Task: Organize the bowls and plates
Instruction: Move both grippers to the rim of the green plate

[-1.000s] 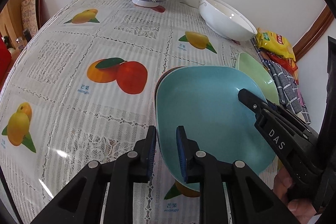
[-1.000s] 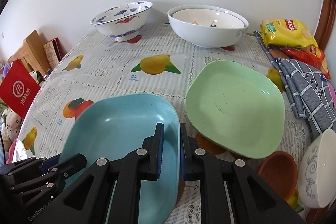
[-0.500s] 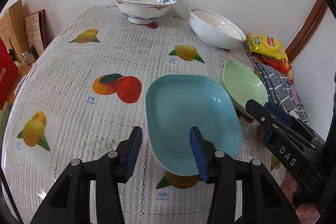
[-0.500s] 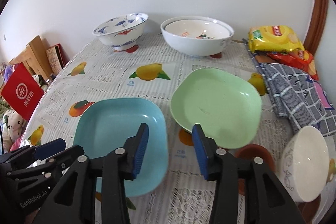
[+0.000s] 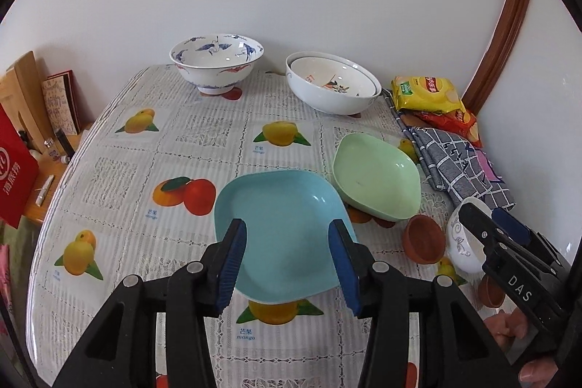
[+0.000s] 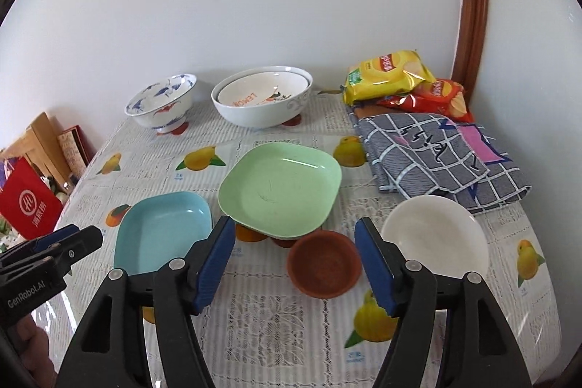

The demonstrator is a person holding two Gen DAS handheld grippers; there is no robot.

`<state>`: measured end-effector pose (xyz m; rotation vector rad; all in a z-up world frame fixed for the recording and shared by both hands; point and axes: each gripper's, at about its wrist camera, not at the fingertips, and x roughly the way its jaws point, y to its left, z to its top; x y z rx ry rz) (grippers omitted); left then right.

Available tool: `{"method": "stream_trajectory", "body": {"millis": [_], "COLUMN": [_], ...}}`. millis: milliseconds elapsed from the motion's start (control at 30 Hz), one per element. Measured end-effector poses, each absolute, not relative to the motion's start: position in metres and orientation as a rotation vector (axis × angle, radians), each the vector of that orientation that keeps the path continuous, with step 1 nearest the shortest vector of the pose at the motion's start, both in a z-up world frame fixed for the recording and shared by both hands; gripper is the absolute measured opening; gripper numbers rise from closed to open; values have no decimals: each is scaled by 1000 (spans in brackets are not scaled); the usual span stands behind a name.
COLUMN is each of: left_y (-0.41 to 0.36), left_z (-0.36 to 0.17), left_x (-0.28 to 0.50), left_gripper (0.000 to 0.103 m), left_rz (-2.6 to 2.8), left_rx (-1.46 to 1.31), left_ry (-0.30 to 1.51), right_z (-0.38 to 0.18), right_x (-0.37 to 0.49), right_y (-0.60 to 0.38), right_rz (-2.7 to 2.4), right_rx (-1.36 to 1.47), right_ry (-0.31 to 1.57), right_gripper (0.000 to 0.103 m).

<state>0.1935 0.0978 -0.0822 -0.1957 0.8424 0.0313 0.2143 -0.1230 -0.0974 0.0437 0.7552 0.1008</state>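
blue plate (image 5: 280, 235) flat on table, corner toward camera; left jaws apart, empty; right jaws opening, empty.

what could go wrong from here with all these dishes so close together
The green plate sits tilted, its near edge apparently propped on something underneath, so a nudge might rock or slide it. The brown bowl and white bowl lie just ahead of the right gripper, whose fingers are opening with nothing between them; they could clip either one.
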Motion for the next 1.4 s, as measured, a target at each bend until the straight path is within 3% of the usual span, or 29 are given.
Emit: {"method": "stream_trajectory", "body": {"millis": [800, 1233, 1400], "left_y": [50, 46, 45], "left_z": [-49, -80, -93], "left_x": [235, 275, 291], "left_gripper": [45, 45, 45], "left_rz": [-3, 9, 13], "left_rx": [-101, -87, -75], "left_ry": [789, 858, 885], "right_z": [-65, -96, -108], "right_x": [220, 258, 277], "right_y": [-170, -163, -165], "right_rz": [89, 80, 96], "right_rx": [92, 100, 148], "right_ry": [765, 824, 852], "right_gripper": [68, 67, 59]}}
